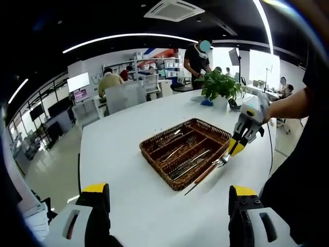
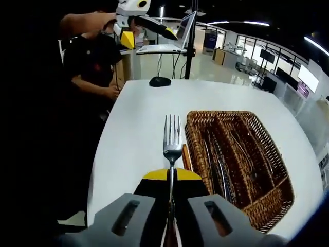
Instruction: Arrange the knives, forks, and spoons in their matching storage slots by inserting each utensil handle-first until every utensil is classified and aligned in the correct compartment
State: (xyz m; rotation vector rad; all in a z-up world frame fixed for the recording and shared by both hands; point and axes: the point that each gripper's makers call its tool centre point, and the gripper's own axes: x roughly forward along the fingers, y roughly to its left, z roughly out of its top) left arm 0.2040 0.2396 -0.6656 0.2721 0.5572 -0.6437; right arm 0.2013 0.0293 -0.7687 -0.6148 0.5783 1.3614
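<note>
- Open-plan office surroundings, with desks, monitors and ceiling strip lights, frame a large white round-edged table point(image 1: 133, 190) that carries a potted green plant point(image 1: 221, 86) at its far side.
- On the table sits a brown woven wicker cutlery tray point(image 2: 280, 198) with lengthwise compartments, already holding several metal utensils.
- In the right gripper view, the right gripper point(image 2: 171, 194) has its jaws pressed together on a silver metal fork point(image 2: 172, 139), tines pointing forward, just beside the tray's near-left rim.
- In my judgement the fork is light, rigid and smooth, so it may pivot or slip in a narrow pinch; a hold on the neck or upper handle seems steadier.
- A brown stick-like handle point(image 2: 185, 157) lies on the table between the fork and the tray wall; I cannot tell what utensil it is.
- The left gripper point(image 1: 167, 206) has its jaws spread wide with nothing between them, well back from the tray.
- Seen from the left gripper view, the fork hangs over the tray's right-hand edge and a standing person point(image 1: 197, 59) shows behind the plant.
- From the right gripper view come the fork's tines up close, a black mouse point(image 2: 160, 81) and an open laptop point(image 2: 172, 38).
</note>
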